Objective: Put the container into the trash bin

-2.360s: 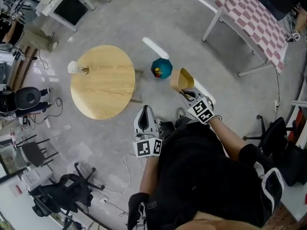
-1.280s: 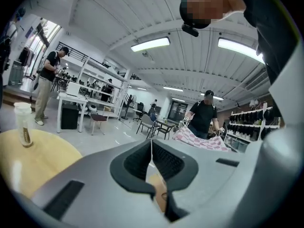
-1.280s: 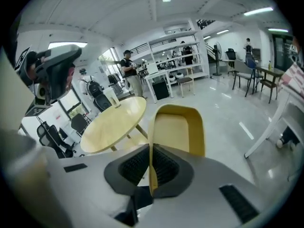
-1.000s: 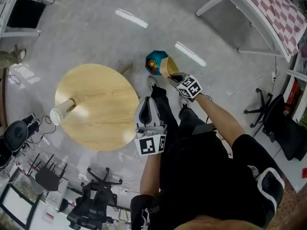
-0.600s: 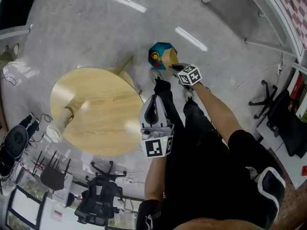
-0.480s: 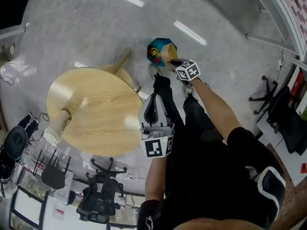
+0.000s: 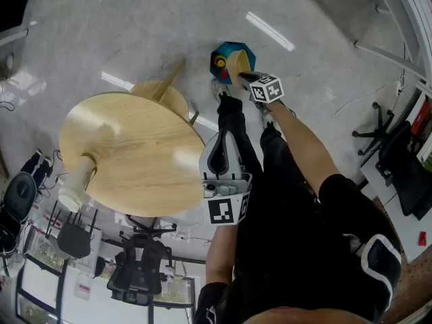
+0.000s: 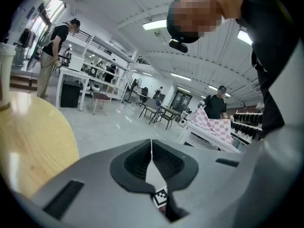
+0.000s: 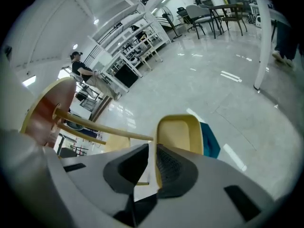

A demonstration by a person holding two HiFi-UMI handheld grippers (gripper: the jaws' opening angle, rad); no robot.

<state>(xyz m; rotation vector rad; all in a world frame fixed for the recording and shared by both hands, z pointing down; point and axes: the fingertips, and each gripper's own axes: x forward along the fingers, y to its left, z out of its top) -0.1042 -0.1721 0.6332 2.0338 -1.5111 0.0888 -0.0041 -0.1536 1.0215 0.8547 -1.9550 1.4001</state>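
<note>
Floor (image 7: 101,19): container (image 7: 237,63) in right hand-held gripper (image 7: 243,77), at bin (image 7: 221,54)

container (image 9: 179,133) yellow | trash bin (image 7: 223,49) teal | round table (image 7: 128,154) pale wood | tablecloth (image 8: 214,128) red-white check

Glossy grey floor (image 7: 101,25), round wooden table (image 7: 128,154), black office chairs (image 7: 138,275), perhaps shelving (image 8: 244,127) beyond

A round wooden bench (image 7: 128,150) stands on the glossy grey floor (image 7: 81,19). A cup (image 7: 74,184) (pale, with a tan band) stands near its rim. Black office chairs (image 7: 138,275) are parked just beside it. Farther off, a checked cloth (image 8: 211,126) covers a table, and a person (image 8: 217,106) stands at it.
</note>
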